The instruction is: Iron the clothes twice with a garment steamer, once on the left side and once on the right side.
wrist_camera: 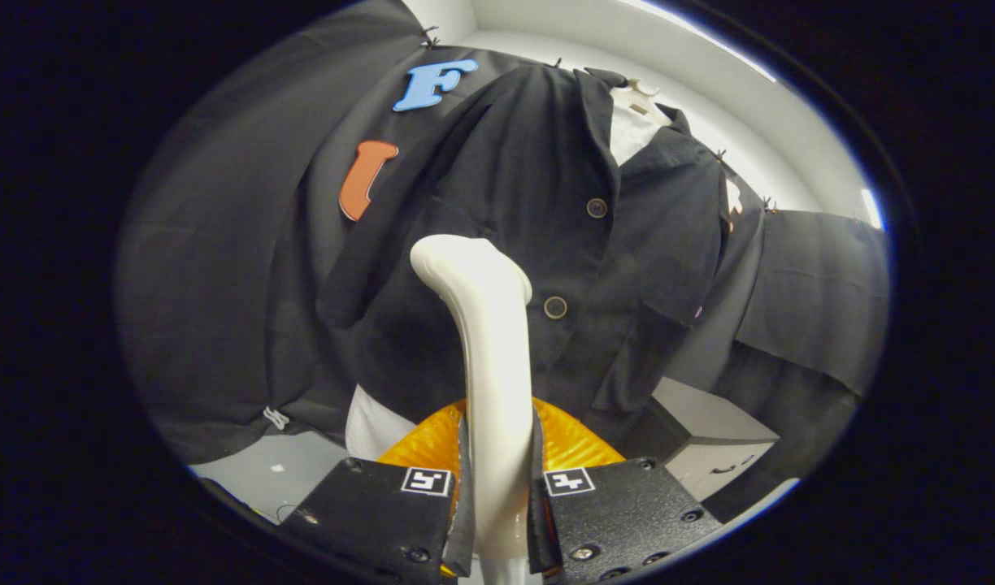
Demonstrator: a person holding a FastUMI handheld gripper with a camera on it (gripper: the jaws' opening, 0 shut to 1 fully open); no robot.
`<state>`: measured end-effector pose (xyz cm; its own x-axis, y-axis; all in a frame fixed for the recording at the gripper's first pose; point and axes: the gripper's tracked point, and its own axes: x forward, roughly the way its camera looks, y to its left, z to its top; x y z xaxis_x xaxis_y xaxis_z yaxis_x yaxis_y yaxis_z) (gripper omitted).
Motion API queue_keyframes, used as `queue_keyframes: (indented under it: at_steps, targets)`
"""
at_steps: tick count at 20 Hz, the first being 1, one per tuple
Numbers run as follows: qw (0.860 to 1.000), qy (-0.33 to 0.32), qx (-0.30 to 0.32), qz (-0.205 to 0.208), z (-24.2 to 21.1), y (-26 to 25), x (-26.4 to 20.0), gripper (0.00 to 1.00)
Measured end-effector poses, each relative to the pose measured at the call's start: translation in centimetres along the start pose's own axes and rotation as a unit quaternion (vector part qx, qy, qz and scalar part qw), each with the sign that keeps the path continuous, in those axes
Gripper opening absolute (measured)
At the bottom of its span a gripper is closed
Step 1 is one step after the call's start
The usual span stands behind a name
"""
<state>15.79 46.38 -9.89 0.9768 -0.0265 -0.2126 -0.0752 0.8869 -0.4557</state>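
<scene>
The steamer (485, 341) is clamped by its handle between both fingers of the gripper (497, 487); its head is held up against the hanging shirt (546, 203), beside the button placket.

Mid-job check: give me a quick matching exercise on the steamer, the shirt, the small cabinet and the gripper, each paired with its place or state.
Things:
1. steamer
2. shirt
3. cabinet
4. gripper

Places or states:
A. hanging buttoned, just beyond the steamer's head
B. low down, beyond the fingers to the right of the shirt
C. shut on the white handle
D. upright between the fingers

Pairs: 1-D, 2-A, 3-B, 4-C
</scene>
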Motion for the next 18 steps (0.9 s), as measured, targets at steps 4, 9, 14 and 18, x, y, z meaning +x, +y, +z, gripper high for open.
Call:
queue_keyframes:
  at_steps: [4,9,14,18]
  targets:
    - [1.000,0.017,-0.012,0.008,-2.1,0.6,-0.2,0.28]
    - [0.999,0.039,-0.019,0.024,-4.4,1.3,-0.5,0.29]
    - [0.997,0.064,-0.022,0.044,-6.6,1.8,-0.7,0.29]
    - [0.995,0.077,-0.009,0.069,-8.2,2.1,-1.7,0.29]
